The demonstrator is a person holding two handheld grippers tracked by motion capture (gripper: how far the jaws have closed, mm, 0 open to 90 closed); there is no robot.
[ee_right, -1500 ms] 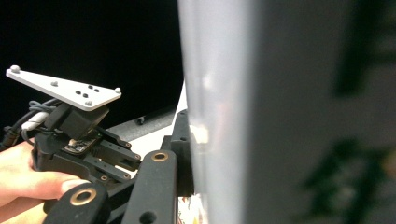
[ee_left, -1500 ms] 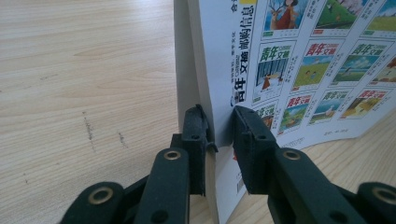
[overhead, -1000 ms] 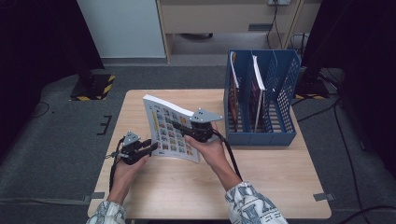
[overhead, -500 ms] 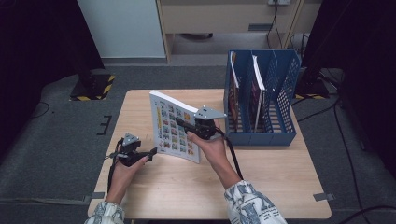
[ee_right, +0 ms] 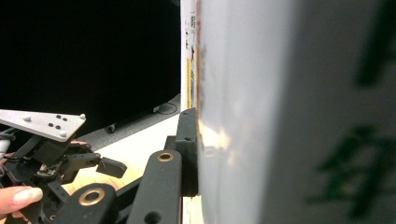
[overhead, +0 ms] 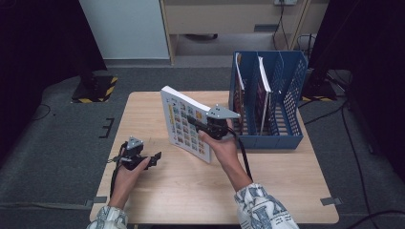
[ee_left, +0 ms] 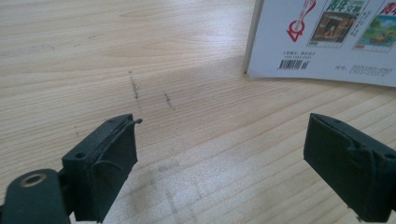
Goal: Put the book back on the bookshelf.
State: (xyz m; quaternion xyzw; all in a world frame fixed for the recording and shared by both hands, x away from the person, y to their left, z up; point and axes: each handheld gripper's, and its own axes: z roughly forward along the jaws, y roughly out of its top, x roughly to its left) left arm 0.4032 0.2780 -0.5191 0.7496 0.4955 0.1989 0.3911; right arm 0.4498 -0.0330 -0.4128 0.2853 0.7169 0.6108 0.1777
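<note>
A white book with a grid of small colour pictures on its cover stands steeply tilted on its lower edge at the middle of the wooden table. My right gripper is shut on the book's right side, one jaw flat against the cover. My left gripper rests low on the table to the book's left, open, with bare wood between its jaws. In the left gripper view, the left gripper is a short way from the book's bottom corner with a barcode.
A blue mesh file rack stands at the table's right back, right beside my right hand, with two books upright in its slots. Bare tabletop lies in front of both hands. The left gripper also appears in the right gripper view.
The right gripper has tipped the book from a shallow slant to nearly upright and shifted it slightly right. The left gripper has stayed open at about the same spot.
</note>
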